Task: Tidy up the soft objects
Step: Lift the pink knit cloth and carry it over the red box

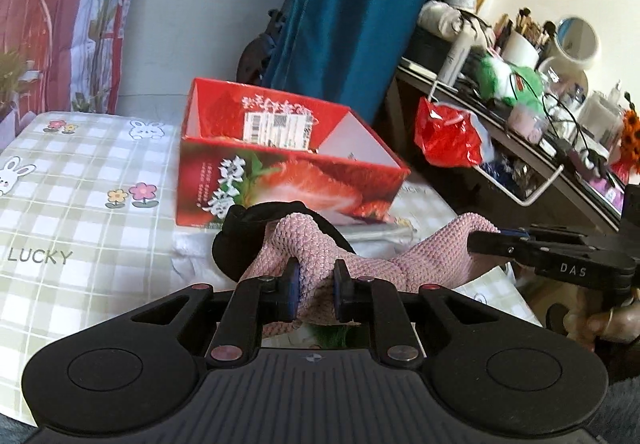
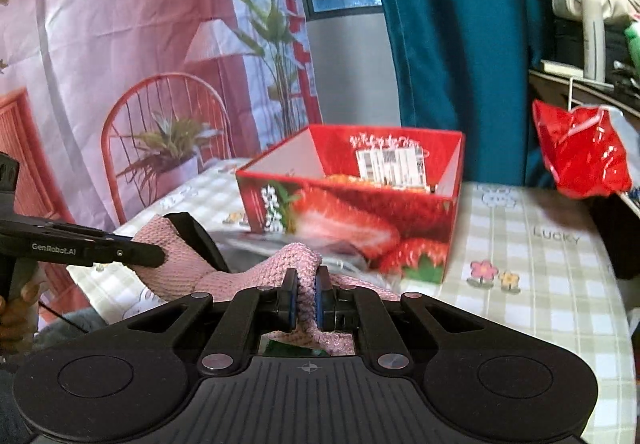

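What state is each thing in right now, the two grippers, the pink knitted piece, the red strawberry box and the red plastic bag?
Left gripper: shut on the pink knitted piece.
Right gripper: shut on the same piece.
Pink knitted piece with black trim: held up between both grippers.
Red strawberry-print cardboard box: open-topped, upright on the checked tablecloth.
Red plastic bag: crumpled, hanging off the shelf edge.

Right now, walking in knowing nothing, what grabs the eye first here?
A pink knitted cloth stretched between two black tools: the left gripper and right gripper each pinch one end. Just behind it, a bright red strawberry box stands open on the checked tablecloth.
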A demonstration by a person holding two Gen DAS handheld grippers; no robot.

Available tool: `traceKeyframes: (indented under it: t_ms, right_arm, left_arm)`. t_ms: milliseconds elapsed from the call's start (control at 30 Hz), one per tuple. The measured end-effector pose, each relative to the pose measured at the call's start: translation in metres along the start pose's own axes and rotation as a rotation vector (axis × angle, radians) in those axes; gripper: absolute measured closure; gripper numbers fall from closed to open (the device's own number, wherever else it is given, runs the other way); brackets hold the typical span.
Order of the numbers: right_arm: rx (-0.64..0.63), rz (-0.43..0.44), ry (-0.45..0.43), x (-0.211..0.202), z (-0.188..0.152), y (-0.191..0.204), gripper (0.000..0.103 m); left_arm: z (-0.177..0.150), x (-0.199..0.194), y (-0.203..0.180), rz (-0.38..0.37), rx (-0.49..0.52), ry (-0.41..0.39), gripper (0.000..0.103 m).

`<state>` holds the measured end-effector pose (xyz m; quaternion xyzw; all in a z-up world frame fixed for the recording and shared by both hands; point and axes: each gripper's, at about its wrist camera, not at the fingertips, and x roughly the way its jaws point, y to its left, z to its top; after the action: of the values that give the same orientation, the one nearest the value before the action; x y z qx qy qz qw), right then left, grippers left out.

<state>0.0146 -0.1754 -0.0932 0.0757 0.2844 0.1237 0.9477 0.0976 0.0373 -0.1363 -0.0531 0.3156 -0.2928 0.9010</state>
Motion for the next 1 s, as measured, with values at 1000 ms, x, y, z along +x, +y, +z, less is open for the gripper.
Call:
traceKeyframes:
  t_ms: [1000]
  right_arm:
    - [-0.118, -0.022, -0.052, 0.072, 0.063, 0.012, 0.095]
  left_arm:
    - [0.053, 0.041, 0.069, -0.003, -0.264, -0.021, 0.081]
